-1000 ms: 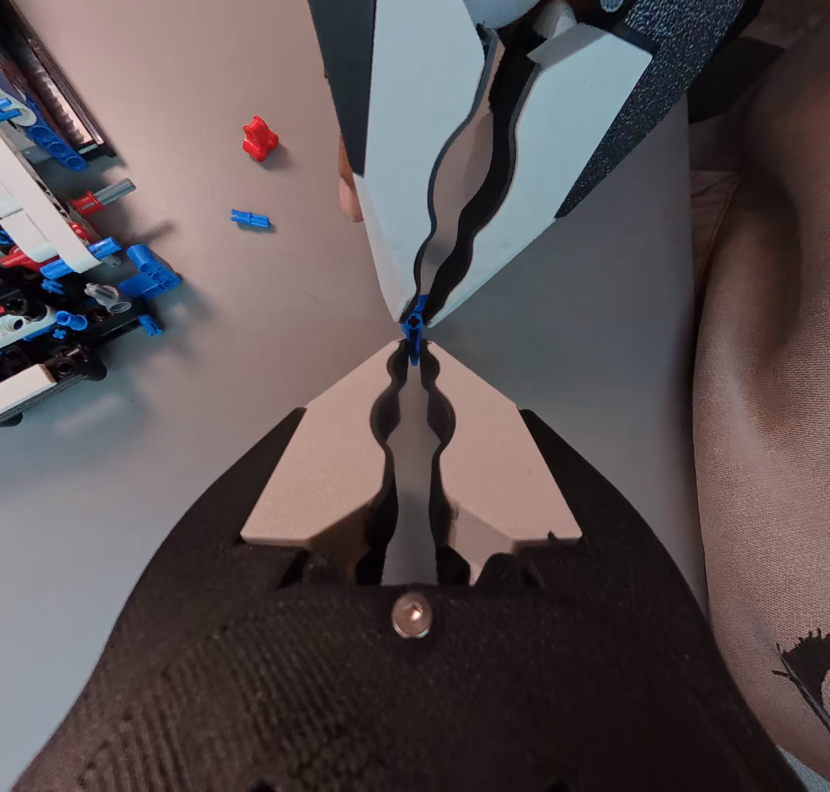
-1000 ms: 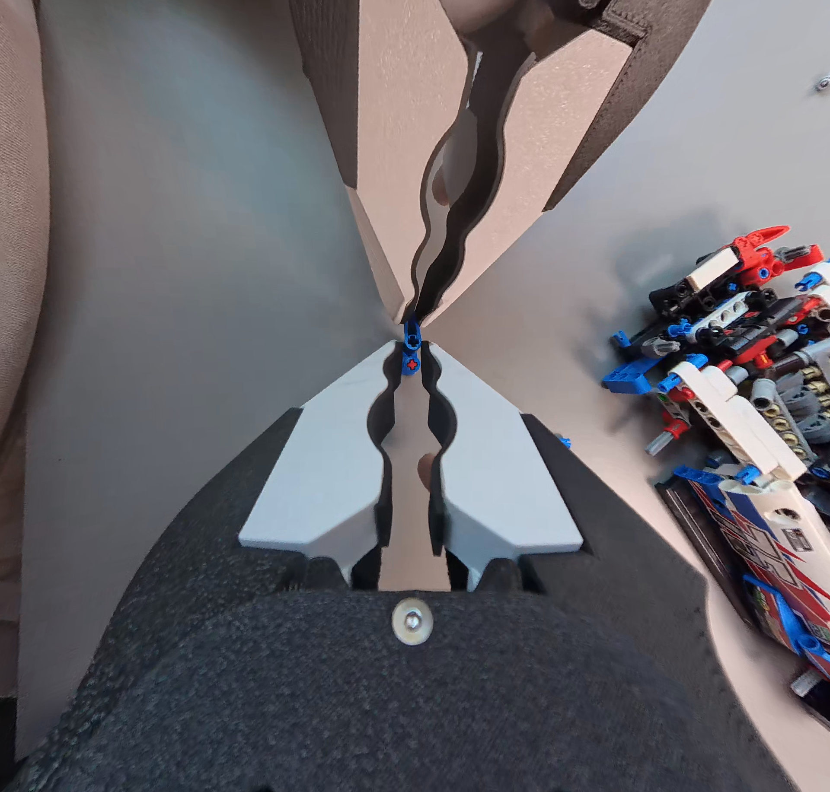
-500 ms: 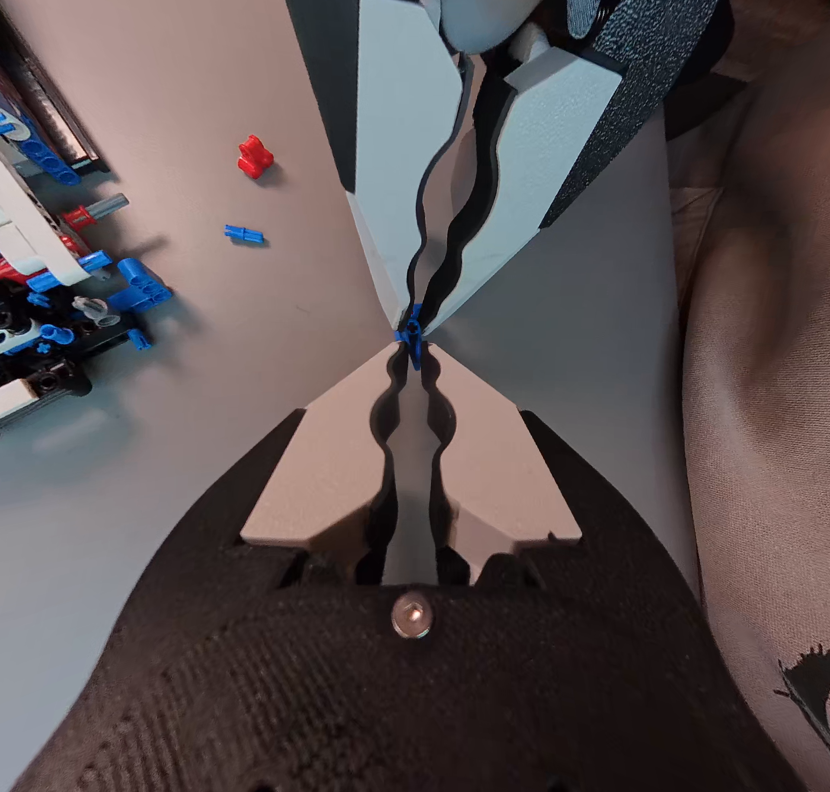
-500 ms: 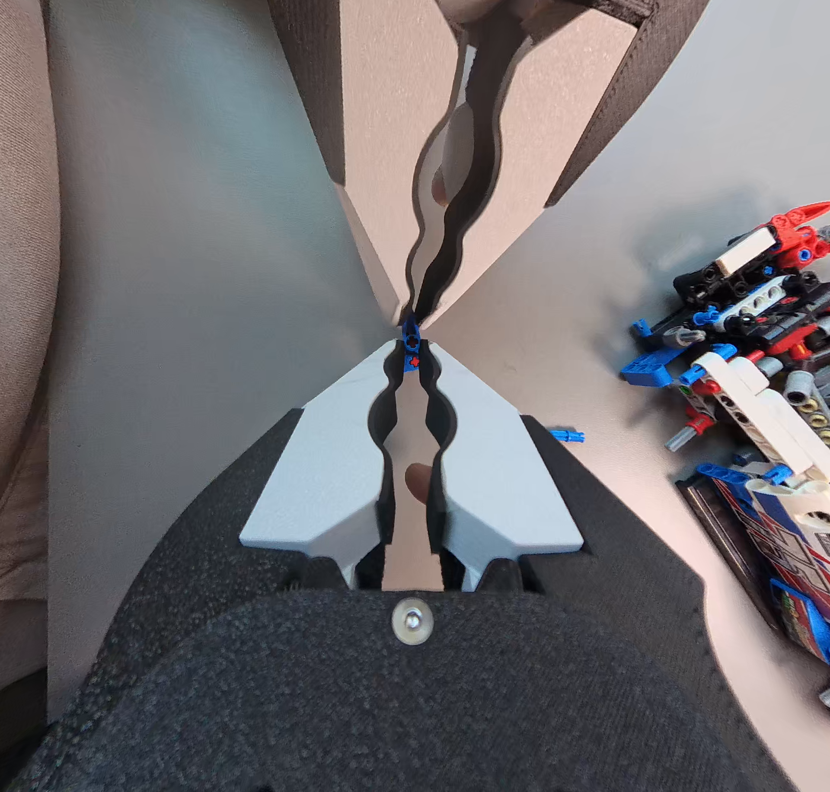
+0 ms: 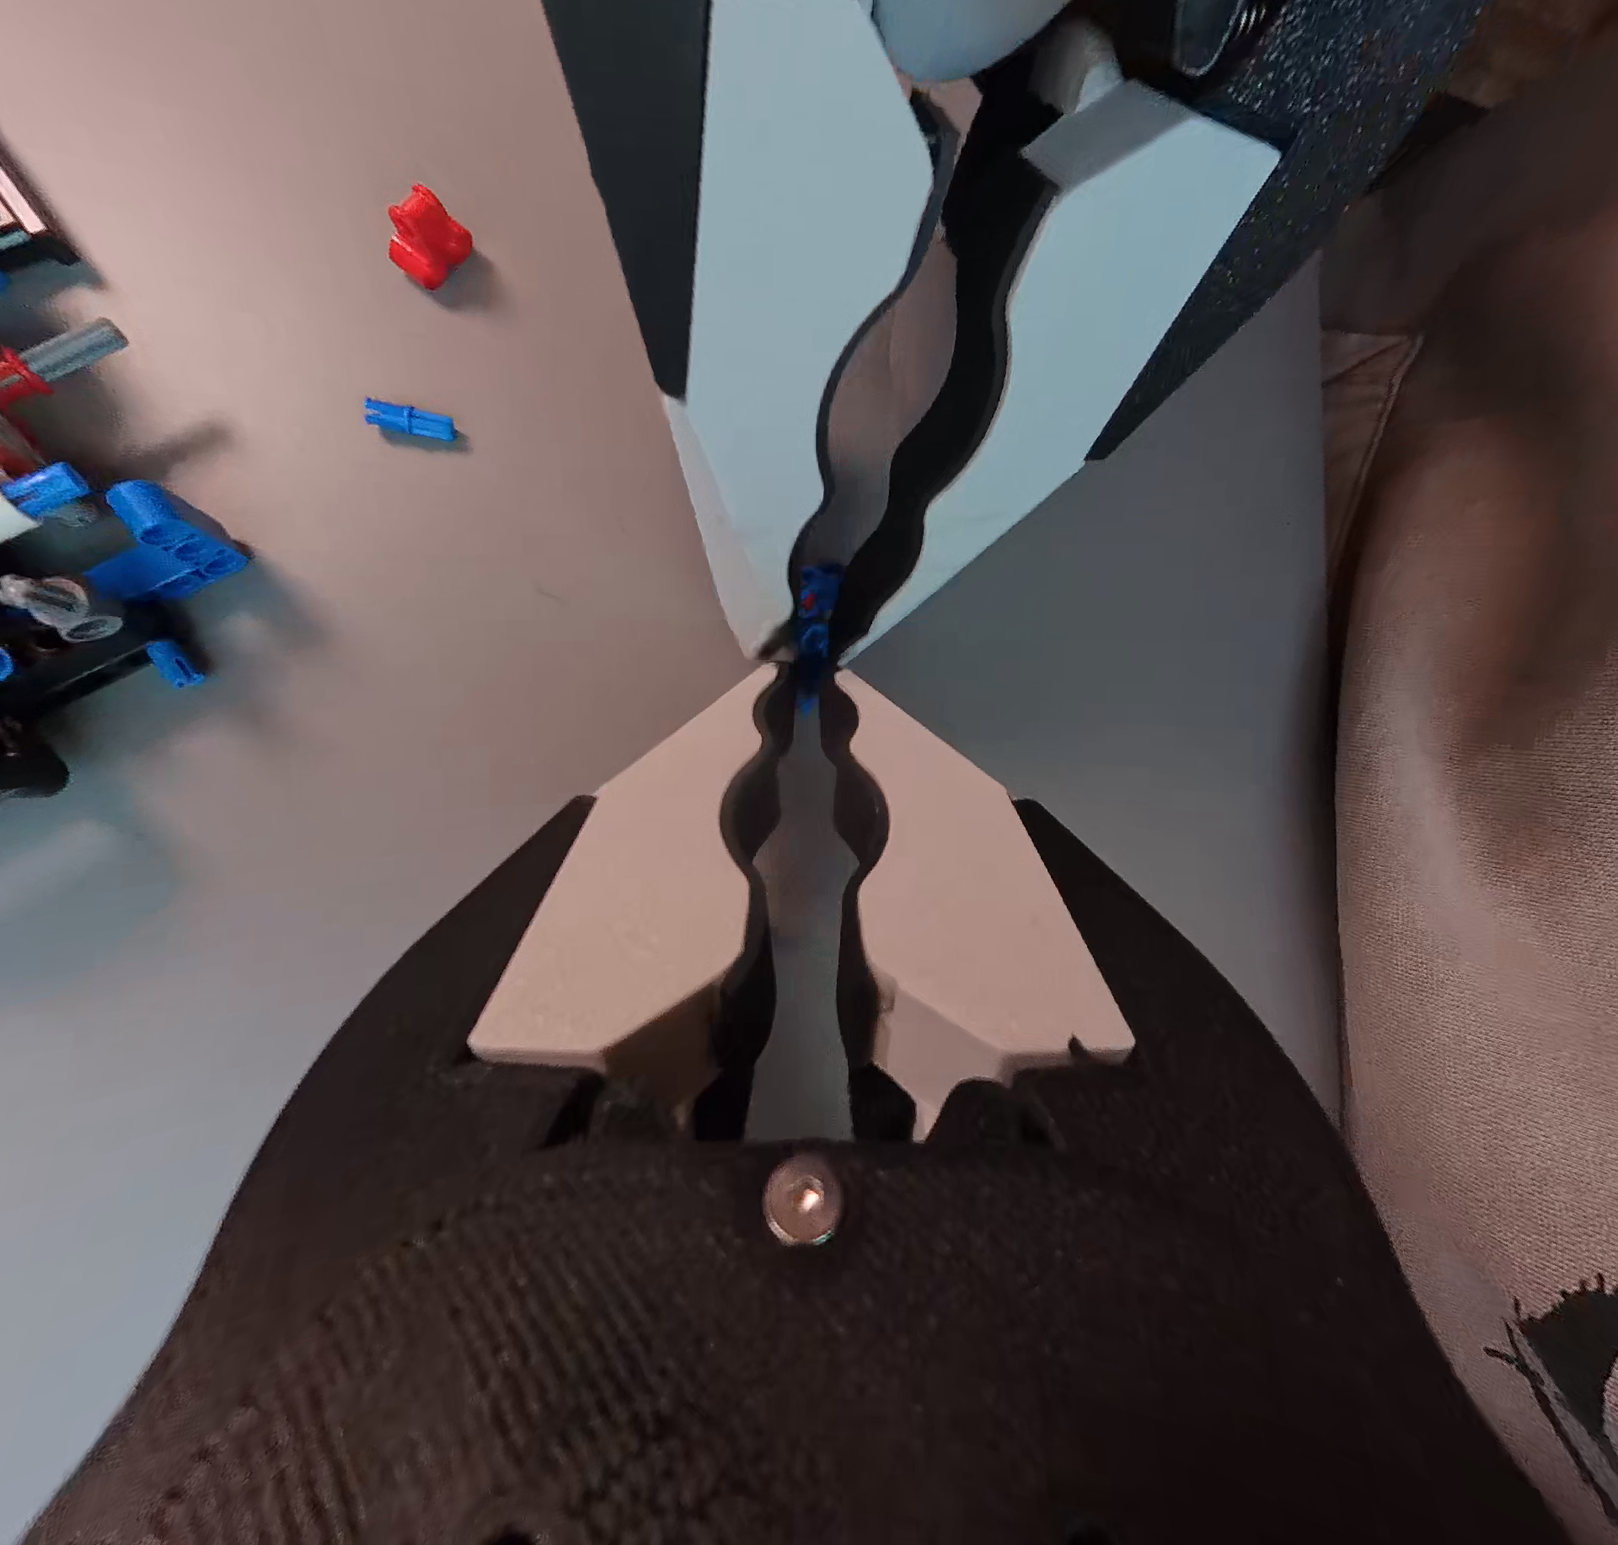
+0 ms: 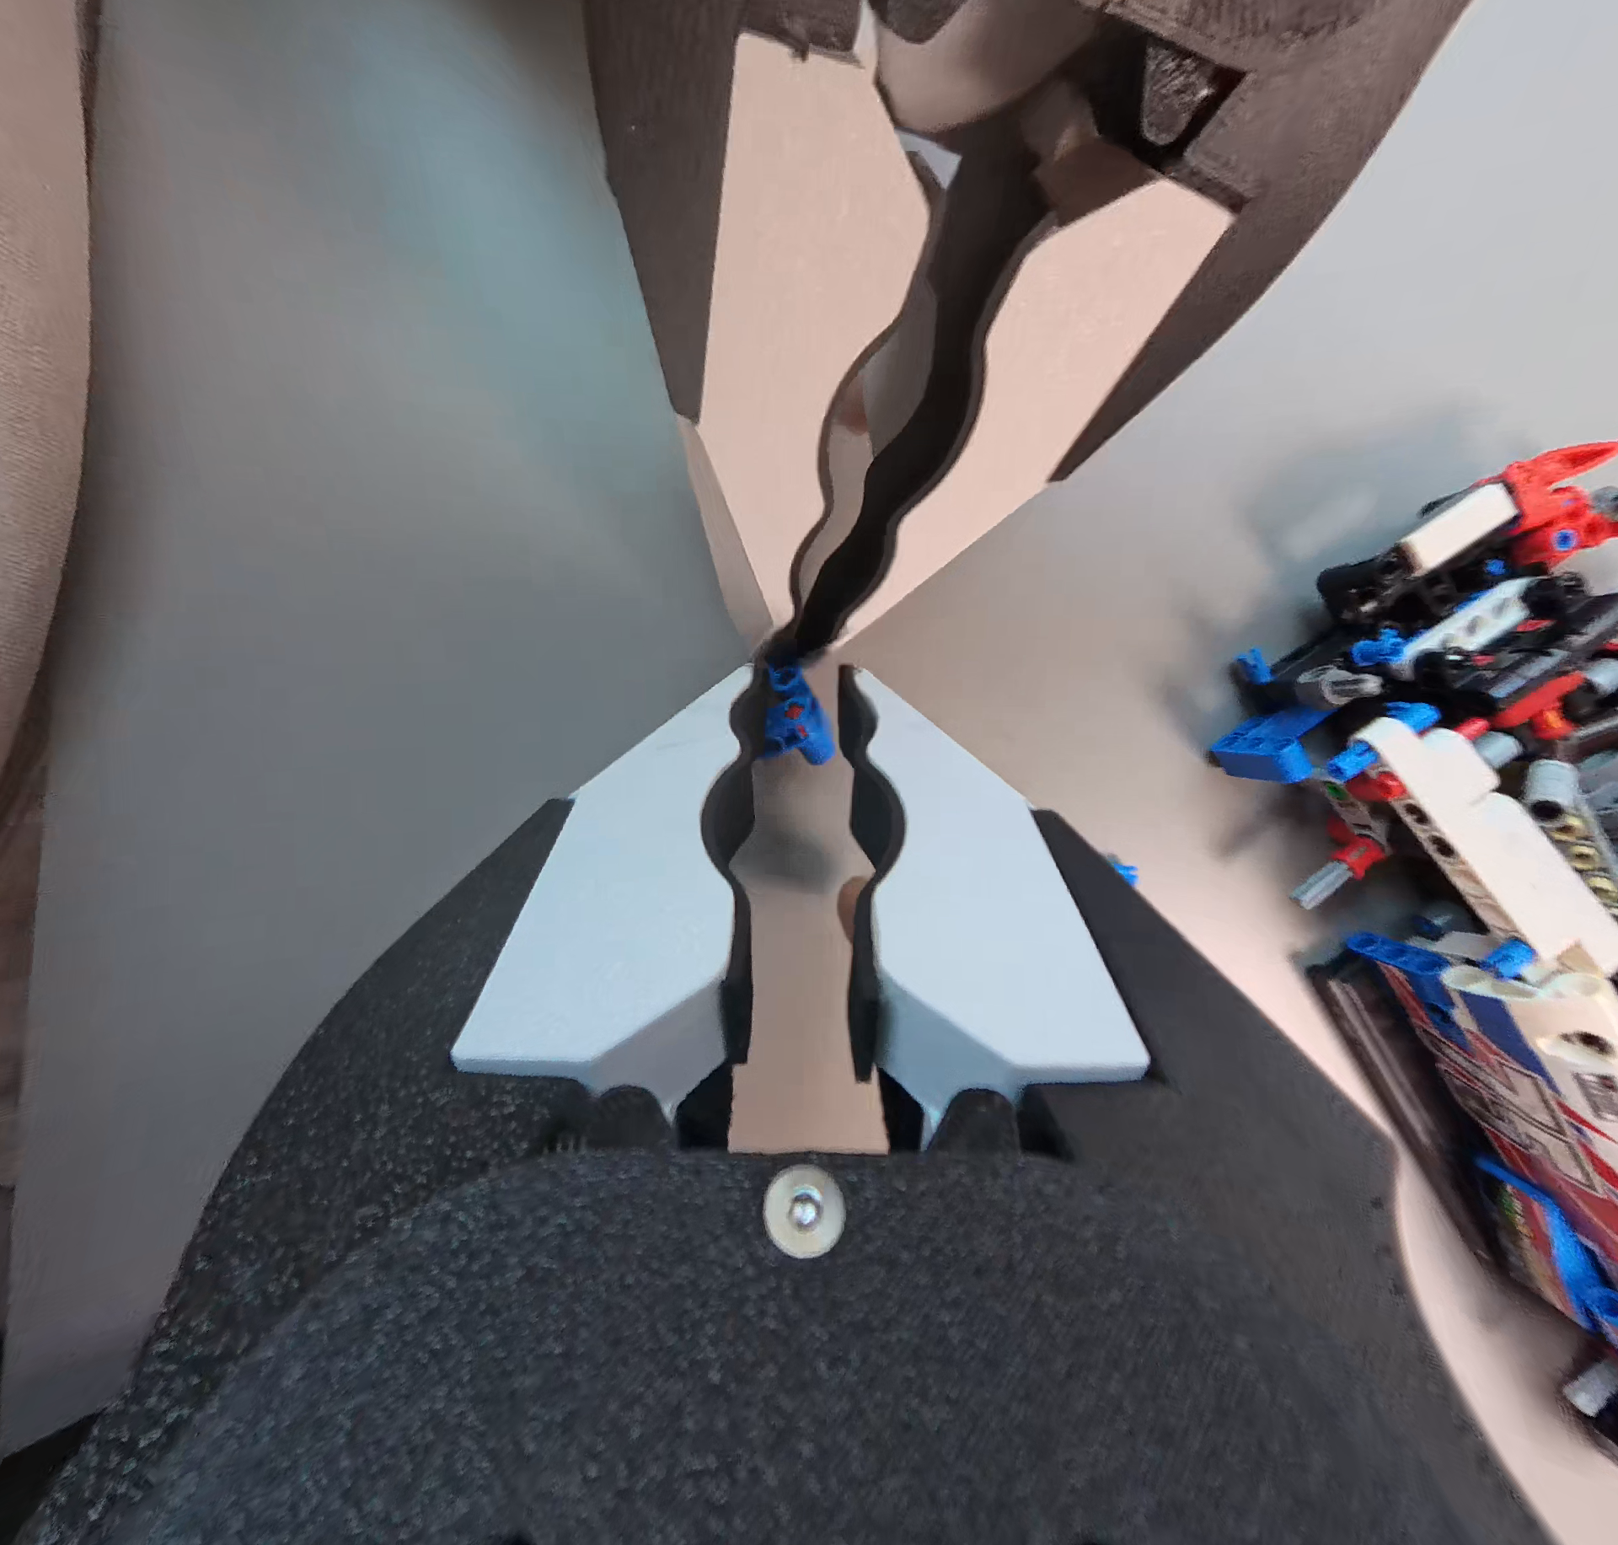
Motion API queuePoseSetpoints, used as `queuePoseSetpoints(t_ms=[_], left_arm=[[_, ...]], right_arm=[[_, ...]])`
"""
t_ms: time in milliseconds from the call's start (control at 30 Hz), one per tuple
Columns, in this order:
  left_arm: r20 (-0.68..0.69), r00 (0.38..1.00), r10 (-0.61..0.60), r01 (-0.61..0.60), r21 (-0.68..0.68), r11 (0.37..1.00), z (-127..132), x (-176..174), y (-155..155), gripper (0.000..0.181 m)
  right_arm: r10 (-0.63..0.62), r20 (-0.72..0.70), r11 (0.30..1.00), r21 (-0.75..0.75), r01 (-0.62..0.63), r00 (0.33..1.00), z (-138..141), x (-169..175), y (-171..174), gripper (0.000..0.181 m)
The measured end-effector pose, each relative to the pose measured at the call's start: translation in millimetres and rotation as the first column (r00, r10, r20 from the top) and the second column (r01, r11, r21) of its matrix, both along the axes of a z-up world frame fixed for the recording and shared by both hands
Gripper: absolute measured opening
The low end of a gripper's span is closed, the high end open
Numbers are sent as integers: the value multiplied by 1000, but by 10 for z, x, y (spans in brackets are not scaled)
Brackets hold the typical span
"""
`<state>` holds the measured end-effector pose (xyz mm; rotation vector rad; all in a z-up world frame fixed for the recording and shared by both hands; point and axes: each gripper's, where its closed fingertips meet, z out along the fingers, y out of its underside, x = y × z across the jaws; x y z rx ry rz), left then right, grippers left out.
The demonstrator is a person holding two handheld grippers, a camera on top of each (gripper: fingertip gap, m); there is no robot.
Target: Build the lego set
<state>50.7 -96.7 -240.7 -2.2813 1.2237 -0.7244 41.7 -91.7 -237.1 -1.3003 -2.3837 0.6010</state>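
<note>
Two grippers meet tip to tip. Your left gripper [image 5: 810, 687] pinches the blue pin [image 5: 812, 687] nearly closed; your right gripper [image 6: 795, 680] stands slightly parted around the blue connector [image 6: 795, 722], probably freeing it once joined. The half-built model [image 6: 1480, 881] lies well right of the jaws.
</note>
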Motion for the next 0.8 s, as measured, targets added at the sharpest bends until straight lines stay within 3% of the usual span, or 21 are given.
queuePoseSetpoints(t_ms=[133,267,367,500,667,800], left_arm=[[16,1000,2,-2,-16,1000,9,-2,-16,3],[35,999,11,-10,-30,1000,23,10,-17,3],[48,998,37,-37,15,999,66,4,10,3],[0,998,69,-67,256,964,167,-77,113,3],[-64,991,121,-72,503,861,288,-152,233,4],[-120,983,140,-36,618,786,373,-167,294,3]], right_arm=[[21,-55,1000,2,-21,998,210,24,-1,17],[55,-43,996,78,-52,998,156,81,10,17],[-44,-32,999,24,45,999,107,83,36,19],[-269,-89,945,-218,245,959,195,27,144,44],[-455,-189,817,-477,324,870,377,-106,203,37],[-455,-255,841,-439,318,853,385,-146,270,17]])
